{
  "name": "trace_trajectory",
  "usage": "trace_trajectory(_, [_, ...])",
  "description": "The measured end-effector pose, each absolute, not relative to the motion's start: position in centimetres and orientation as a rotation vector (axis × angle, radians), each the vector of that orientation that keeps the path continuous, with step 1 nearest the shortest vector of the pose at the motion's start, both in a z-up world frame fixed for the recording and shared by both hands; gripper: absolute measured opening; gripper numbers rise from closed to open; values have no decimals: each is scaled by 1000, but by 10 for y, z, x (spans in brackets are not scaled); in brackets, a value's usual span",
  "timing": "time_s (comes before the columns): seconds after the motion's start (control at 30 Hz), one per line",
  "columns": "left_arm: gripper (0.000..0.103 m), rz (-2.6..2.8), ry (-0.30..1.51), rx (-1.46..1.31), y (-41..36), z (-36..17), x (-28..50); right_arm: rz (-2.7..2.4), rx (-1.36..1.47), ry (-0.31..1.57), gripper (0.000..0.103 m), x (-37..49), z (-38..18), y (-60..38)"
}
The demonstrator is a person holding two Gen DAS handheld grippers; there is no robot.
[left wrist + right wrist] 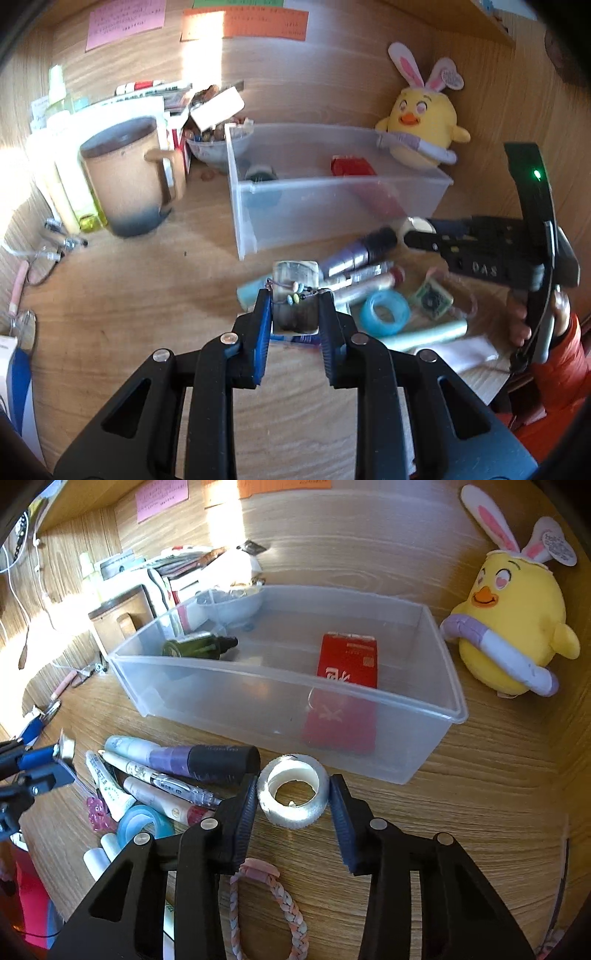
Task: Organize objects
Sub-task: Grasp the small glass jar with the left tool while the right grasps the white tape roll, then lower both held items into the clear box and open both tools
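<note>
Our left gripper [295,306] has its fingers clamped on a small clear box [295,295] just in front of the plastic bin [243,206]. The right gripper [293,805] sits spread around a tape roll [293,796] on the desk [480,794], also beside the bin.

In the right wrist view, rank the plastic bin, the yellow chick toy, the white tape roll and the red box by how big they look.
1. Plastic bin, clearly largest.
2. Yellow chick toy.
3. Red box and white tape roll look about alike; the roll lies nearer the camera, between the right hand-held gripper's fingers, so I won't rank them.
</note>
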State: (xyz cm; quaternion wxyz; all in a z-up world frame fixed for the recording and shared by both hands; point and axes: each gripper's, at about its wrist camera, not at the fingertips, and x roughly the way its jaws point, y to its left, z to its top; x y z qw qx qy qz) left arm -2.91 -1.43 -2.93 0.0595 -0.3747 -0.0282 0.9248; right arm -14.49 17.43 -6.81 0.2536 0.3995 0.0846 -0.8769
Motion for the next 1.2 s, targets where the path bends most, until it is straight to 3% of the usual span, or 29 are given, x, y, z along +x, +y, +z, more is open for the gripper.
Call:
trace_trajectory(0.57, [24,2794,51,-1021,16,-1,-82,-2386,929,154,36,-123,-28,183])
trace_trajectory(1.2, [24,2768,111,-1050,23,-1,-132,-2460,893,118,36,-169,-2,184])
